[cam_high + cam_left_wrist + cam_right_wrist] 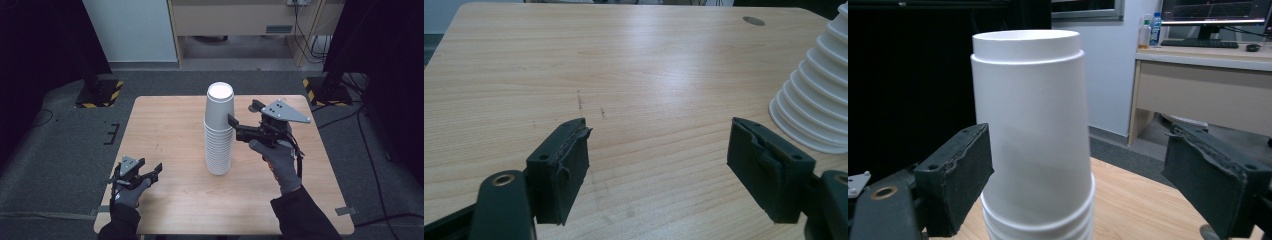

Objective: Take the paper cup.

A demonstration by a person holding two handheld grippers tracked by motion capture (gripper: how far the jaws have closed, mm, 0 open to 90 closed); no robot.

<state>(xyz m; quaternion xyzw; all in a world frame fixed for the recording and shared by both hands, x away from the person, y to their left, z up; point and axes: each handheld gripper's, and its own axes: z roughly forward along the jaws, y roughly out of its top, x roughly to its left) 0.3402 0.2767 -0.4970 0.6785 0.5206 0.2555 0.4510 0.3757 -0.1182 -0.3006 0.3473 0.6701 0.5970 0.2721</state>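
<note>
A tall stack of white paper cups (219, 129) stands upside down near the middle of the wooden table (170, 130). My right gripper (244, 118) is held to the right of the stack at the height of the top cup (1033, 125), open, with its jaws a little short of the cup and nothing between them. My left gripper (150, 172) rests low near the table's front left, open and empty. In the left gripper view its fingers (561, 167) stand wide apart over bare wood, with the flared rims at the stack's base (816, 107) off to the right.
Beyond the table's far edge are black stand bases with yellow-black tape (99, 94) and cables on the grey floor. A desk (1208, 85) with a monitor stands far behind the stack. Bare wood lies left of the stack.
</note>
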